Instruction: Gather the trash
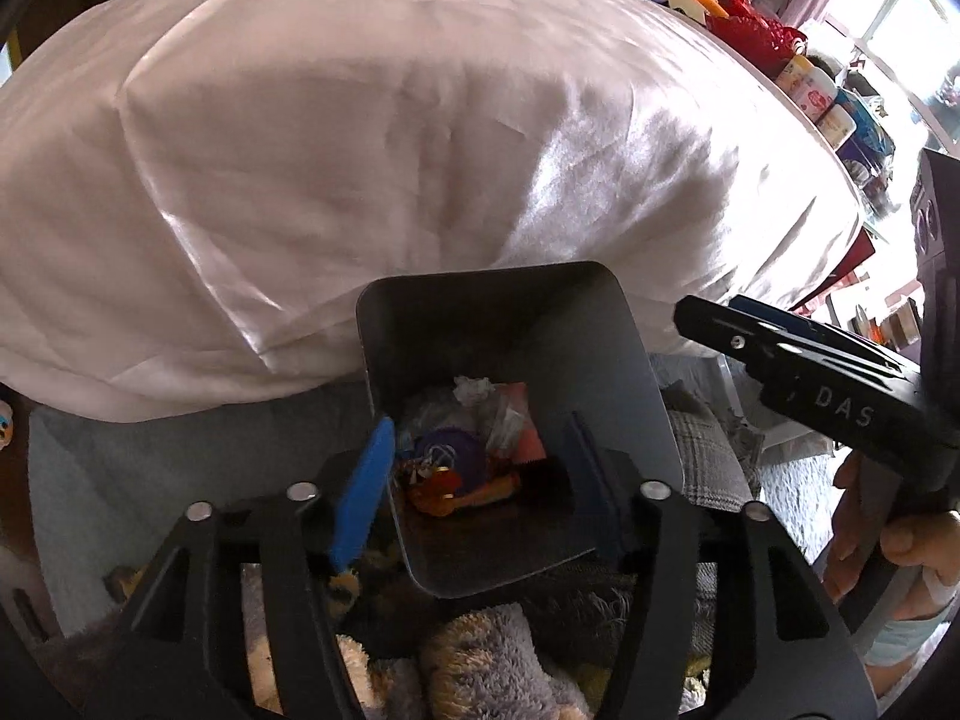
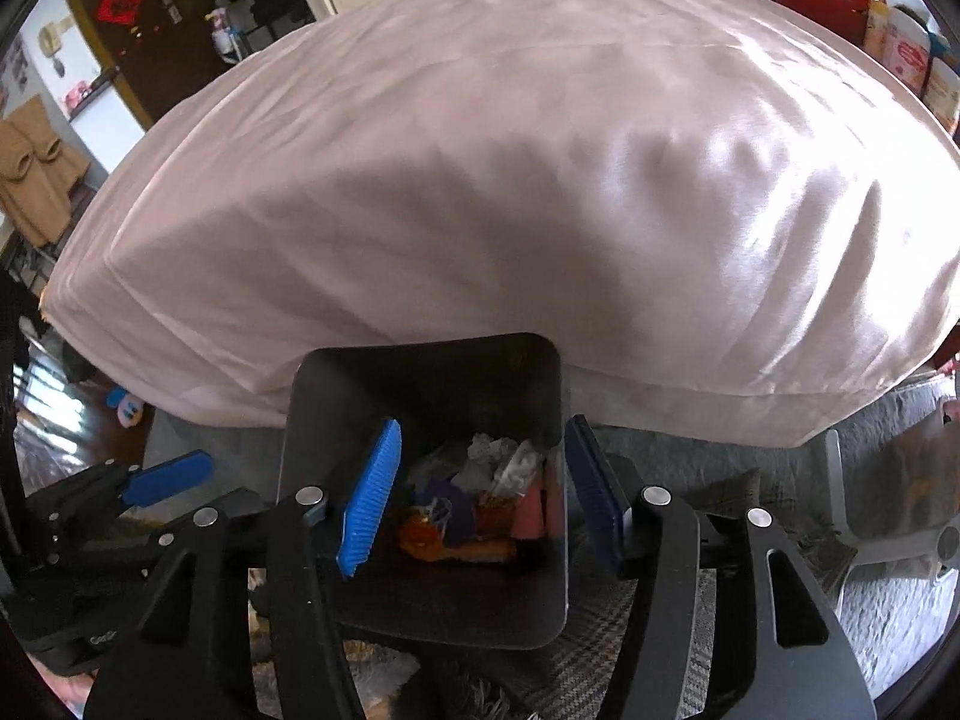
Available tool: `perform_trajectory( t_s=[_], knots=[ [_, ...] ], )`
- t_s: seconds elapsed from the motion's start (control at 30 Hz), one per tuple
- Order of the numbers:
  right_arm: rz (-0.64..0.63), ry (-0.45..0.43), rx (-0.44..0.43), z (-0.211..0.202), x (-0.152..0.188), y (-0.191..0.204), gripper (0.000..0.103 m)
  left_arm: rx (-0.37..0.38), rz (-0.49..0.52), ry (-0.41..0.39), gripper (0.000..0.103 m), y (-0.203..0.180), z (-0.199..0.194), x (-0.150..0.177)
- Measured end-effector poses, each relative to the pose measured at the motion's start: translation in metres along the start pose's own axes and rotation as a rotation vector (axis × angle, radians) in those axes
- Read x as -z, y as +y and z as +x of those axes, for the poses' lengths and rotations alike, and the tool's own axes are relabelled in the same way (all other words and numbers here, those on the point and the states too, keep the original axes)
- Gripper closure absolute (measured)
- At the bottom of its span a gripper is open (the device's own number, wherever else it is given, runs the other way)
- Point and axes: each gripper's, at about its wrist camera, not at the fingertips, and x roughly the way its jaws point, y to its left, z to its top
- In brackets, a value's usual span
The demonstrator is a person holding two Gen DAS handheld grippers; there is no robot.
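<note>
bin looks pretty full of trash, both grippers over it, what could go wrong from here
1. The dark bin stands on soft plaid fabric, so a nudge from the open right gripper or left gripper could tip it.
2. The white tablecloth hangs right behind the rim, and could snag if the bin is lifted.
3. Wrappers sit loose and might spill.

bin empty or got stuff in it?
Not empty. The dark bin is open-topped and holds crumpled paper, clear plastic wrap and orange and purple wrappers at the bottom.
</note>
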Motion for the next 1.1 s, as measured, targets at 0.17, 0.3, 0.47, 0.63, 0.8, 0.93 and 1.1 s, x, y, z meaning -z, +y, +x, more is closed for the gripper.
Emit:
perform_trajectory(
  t_s=[0.17, 0.3, 0.47, 0.63, 0.8, 0.93, 1.1],
  knots=[
    [0.013, -0.027, 0.013, -0.01, -0.003, -0.003, 0.025, -0.031, -0.012, -0.025, 0.034, 0.002, -0.008, -0.001],
    [0.02, -0.055, 0.002, -0.023, -0.006, -0.006, 0.008, -0.033, -0.009, -0.079, 0.015, 0.0, -0.027, -0.003],
    [0.005, -0.111, 0.018, -0.044, -0.006, -0.003, 0.004, -0.097, 0.013, -0.197, 0.008, -0.002, -0.072, -0.012],
    [-0.03, -0.226, 0.059, -0.075, -0.009, 0.006, 0.003, -0.123, 0.02, -0.32, 0.008, 0.001, -0.115, -0.022],
    [0.006, -0.362, 0.08, -0.106, -0.009, 0.005, 0.003, -0.134, 0.009, -0.452, 0.008, 0.005, -0.145, -0.021],
    [0.035, -0.49, 0.069, -0.126, -0.003, 0.002, 0.003, -0.146, 0.02, -0.532, 0.008, 0.004, -0.158, -0.01],
    [0.024, -0.565, 0.126, -0.142, 0.003, 0.0, 0.003, -0.231, 0.061, -0.637, 0.008, 0.0, -0.174, -0.003]
  ],
)
